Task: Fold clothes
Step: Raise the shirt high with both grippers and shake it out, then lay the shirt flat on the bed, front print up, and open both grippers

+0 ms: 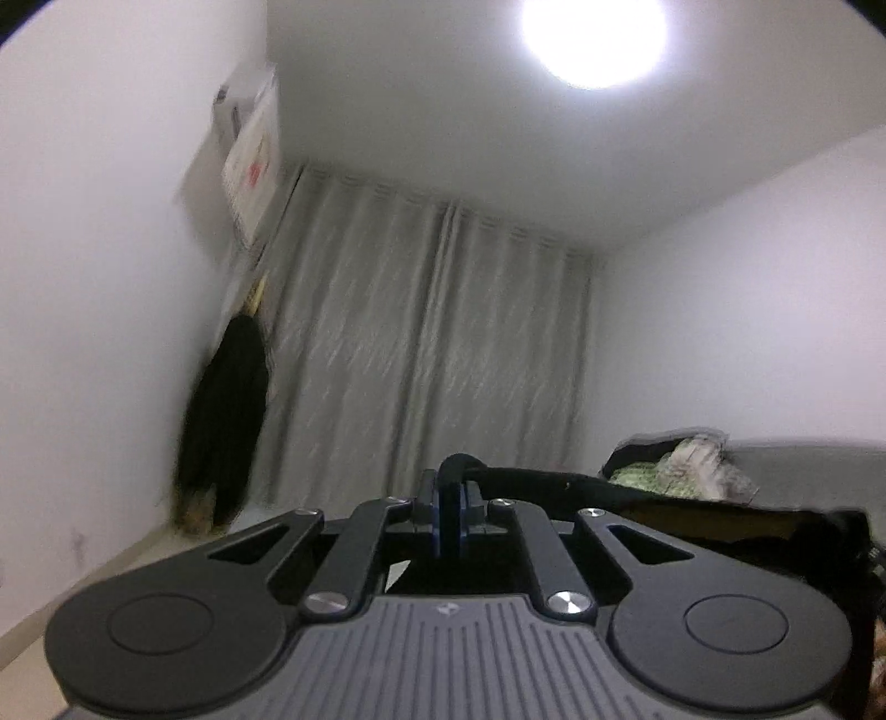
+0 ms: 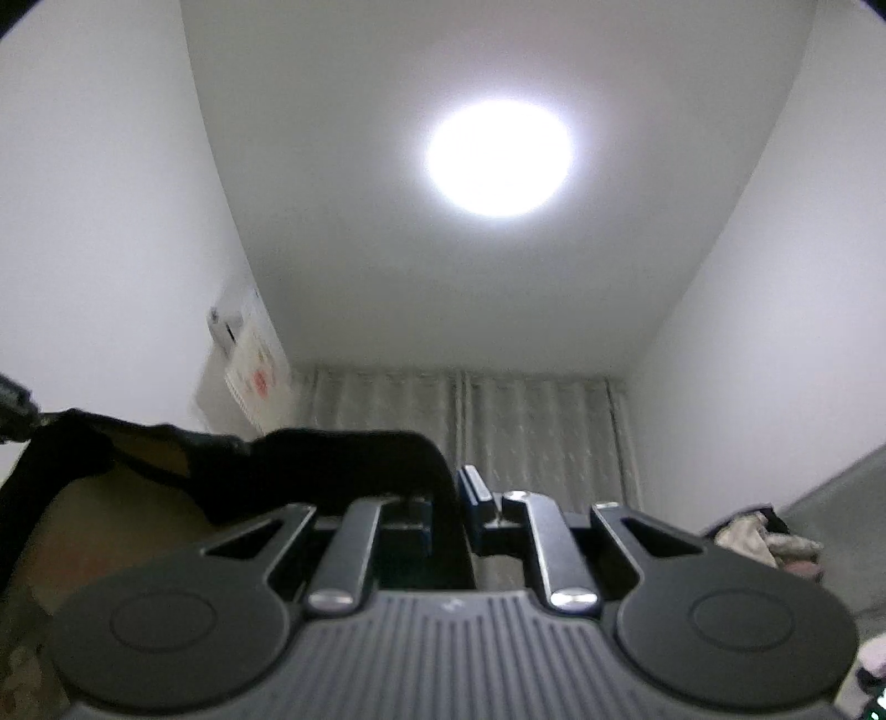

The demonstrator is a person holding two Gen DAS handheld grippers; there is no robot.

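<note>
**Dark garment held aloft between both grippers**

On the left, the left gripper was pinched nearly closed on the edge of a black, soft fabric garment, which ran off to the right as a taut band toward the frame edge. Beyond it hung a grey pleated curtain, with a dark coat against the left wall and a round ceiling lamp overhead.

On the right, the right gripper was likewise clamped narrow on the same garment, whose cloth spread leftward and showed a tan inner face.

Judged condition: the garment appeared light, limp and non-fragile; it would sag wherever unsupported. Hold is best kept at the two edge points, spread apart, to keep the span flat for folding. Slip risk appeared low.
</note>
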